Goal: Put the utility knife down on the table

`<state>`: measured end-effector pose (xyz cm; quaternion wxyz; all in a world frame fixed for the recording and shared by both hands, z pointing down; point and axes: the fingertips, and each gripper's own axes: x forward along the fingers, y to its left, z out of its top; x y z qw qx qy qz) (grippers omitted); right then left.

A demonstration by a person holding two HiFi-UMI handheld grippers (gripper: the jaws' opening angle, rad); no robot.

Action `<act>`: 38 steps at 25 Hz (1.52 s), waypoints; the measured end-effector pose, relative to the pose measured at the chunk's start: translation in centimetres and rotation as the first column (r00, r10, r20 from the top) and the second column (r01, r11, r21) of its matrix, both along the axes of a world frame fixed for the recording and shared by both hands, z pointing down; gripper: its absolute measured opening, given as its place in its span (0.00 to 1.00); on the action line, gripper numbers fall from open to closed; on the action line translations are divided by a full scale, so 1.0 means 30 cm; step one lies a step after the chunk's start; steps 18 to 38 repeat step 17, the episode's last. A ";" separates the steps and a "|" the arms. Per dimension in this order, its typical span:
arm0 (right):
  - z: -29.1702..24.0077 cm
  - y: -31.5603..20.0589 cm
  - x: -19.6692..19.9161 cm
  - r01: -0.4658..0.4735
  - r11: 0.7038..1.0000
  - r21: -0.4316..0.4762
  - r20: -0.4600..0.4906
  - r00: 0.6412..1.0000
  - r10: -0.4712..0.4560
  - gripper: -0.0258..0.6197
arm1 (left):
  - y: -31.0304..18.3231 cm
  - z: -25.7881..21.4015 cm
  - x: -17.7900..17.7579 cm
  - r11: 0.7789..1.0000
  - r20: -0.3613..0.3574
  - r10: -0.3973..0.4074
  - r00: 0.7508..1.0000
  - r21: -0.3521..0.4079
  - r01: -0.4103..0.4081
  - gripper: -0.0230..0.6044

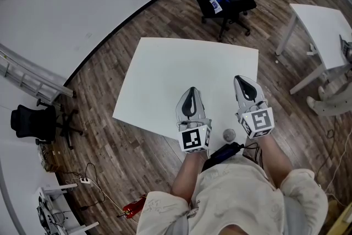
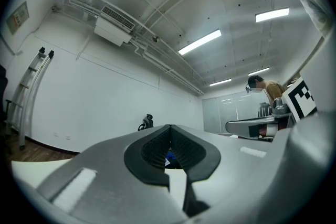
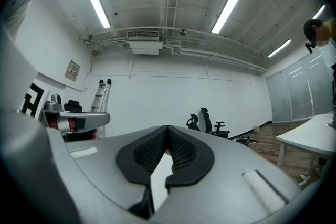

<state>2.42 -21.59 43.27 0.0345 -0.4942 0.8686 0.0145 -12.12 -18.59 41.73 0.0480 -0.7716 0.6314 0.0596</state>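
White surface (image 1: pixel 165 74) lies bare beneath the left gripper (image 1: pixel 191 91) and right gripper (image 1: pixel 241 80), fingers (image 2: pixel 149 152) closed on nothing, so with no utility knife visible, a set-down would likely place nothing.

Two hand-held grippers (image 1: pixel 191 91) (image 1: pixel 242 80) over white table (image 1: pixel 165 71)

Over near edge of table (image 1: pixel 165 74), left tool (image 1: pixel 191 91) beside right tool (image 1: pixel 241 80); chair (image 1: pixel 225 1) behind, second table (image 1: pixel 324 25) right.
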 end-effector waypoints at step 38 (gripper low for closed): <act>-0.003 -0.006 0.001 0.007 1.000 -0.001 -0.012 1.000 -0.007 0.05 | -0.007 0.013 0.000 1.000 0.000 0.001 1.000 -0.003 -0.001 0.07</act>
